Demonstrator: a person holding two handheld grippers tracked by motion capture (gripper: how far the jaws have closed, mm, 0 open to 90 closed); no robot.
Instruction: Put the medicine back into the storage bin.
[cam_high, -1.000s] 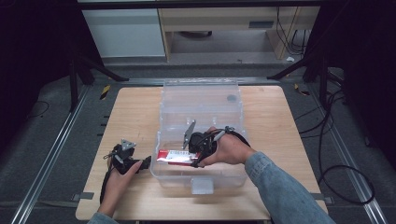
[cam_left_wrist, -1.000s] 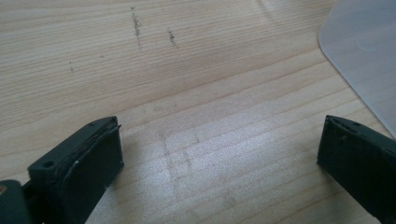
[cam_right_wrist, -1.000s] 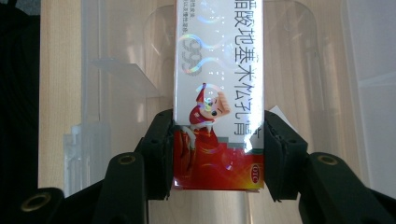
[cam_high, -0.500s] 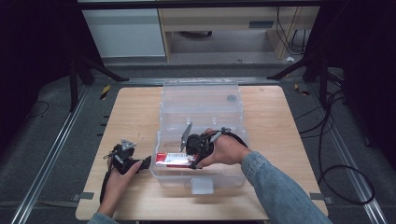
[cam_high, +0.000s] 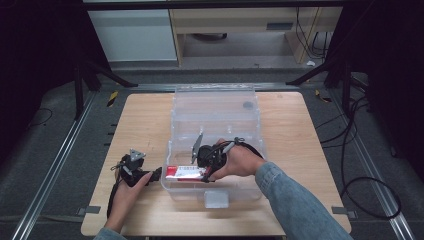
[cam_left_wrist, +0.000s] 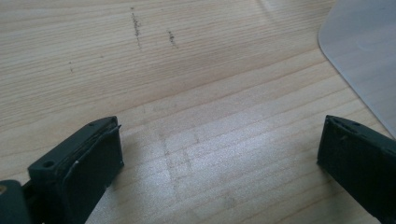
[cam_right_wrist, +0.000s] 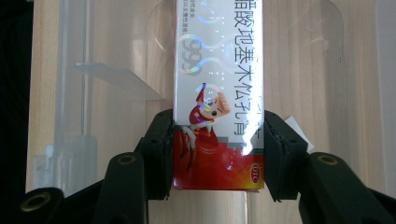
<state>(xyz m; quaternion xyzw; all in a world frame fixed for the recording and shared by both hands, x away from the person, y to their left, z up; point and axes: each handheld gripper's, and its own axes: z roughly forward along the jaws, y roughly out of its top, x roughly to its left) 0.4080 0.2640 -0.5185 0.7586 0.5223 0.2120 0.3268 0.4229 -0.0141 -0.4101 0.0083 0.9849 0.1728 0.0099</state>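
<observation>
From the high view, a pale wooden counter (cam_high: 295, 150) stands on a dark grey floor (cam_high: 45, 150) crossed by metal rails and loose cables, with pale cabinets along the far wall. A clear plastic bin (cam_high: 215, 115) sits in the middle of the counter. The right gripper (cam_high: 202, 167) reaches into the bin's near end and holds a red-and-white box (cam_high: 182, 172) lying flat just inside its left wall. The left gripper (cam_high: 152, 176) rests on the counter just left of the bin, in the person's left hand (cam_high: 127, 192).

The left gripper view shows the wood grain close up, with faint dark scuffs, and a corner of the bin (cam_left_wrist: 369, 60) at upper right. Its two black fingers (cam_left_wrist: 93, 158) stand wide apart with only bare counter between them.

The right gripper view shows what the high view cannot: the box (cam_right_wrist: 217, 93) carries printed characters, a shiny holographic pattern and a cartoon figure. The black fingers (cam_right_wrist: 159, 154) are clamped on its two long sides near the red end, over the bin's clear floor.
</observation>
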